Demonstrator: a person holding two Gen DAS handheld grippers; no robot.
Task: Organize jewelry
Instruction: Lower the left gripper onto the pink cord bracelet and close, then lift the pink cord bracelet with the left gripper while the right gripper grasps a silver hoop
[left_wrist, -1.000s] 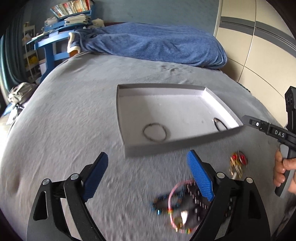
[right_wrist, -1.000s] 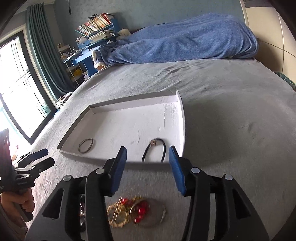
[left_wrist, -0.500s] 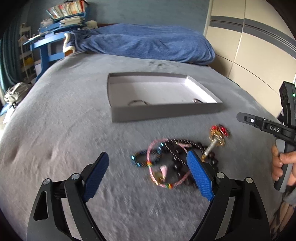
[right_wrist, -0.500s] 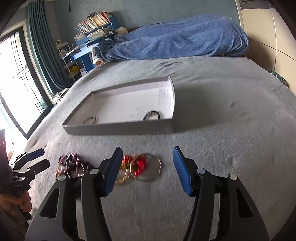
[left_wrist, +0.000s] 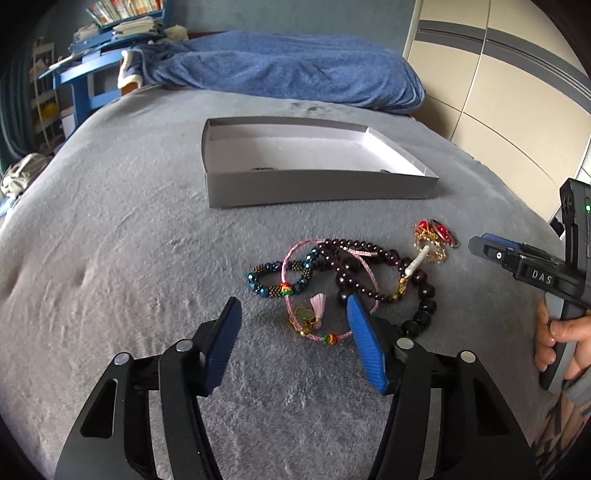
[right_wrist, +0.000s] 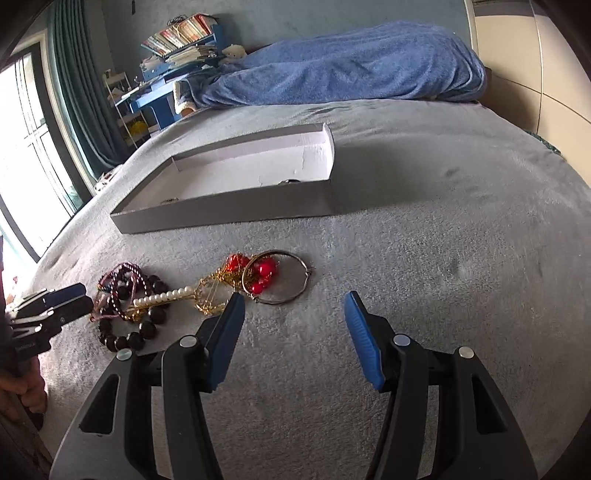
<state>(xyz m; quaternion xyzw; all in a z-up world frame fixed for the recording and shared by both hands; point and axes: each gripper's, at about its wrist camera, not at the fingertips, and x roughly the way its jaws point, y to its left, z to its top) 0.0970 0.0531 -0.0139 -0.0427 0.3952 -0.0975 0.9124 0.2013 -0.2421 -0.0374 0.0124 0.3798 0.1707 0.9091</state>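
A pile of jewelry lies on the grey bed cover in front of a shallow grey box (left_wrist: 317, 188). In the left wrist view it holds a blue beaded bracelet (left_wrist: 275, 282), a pink cord bracelet (left_wrist: 295, 314), a dark bead string (left_wrist: 373, 273) and a red and gold piece (left_wrist: 436, 236). My left gripper (left_wrist: 293, 325) is open, low over the pink bracelet. My right gripper (right_wrist: 293, 312) is open, just short of a silver hoop (right_wrist: 291, 280) and red beads (right_wrist: 262, 273). The box (right_wrist: 229, 210) holds two rings, mostly hidden by its front wall.
A rumpled blue blanket (left_wrist: 288, 74) lies at the far end of the bed. A blue desk with books (left_wrist: 92, 66) stands far left. A beige wardrobe (left_wrist: 509, 92) is on the right. A window with curtains (right_wrist: 40, 129) is at the left.
Both grippers have drawn back from the box and dropped lower toward the jewelry pile. The box now sits farther away and its contents are hidden behind its wall. Both stay open.
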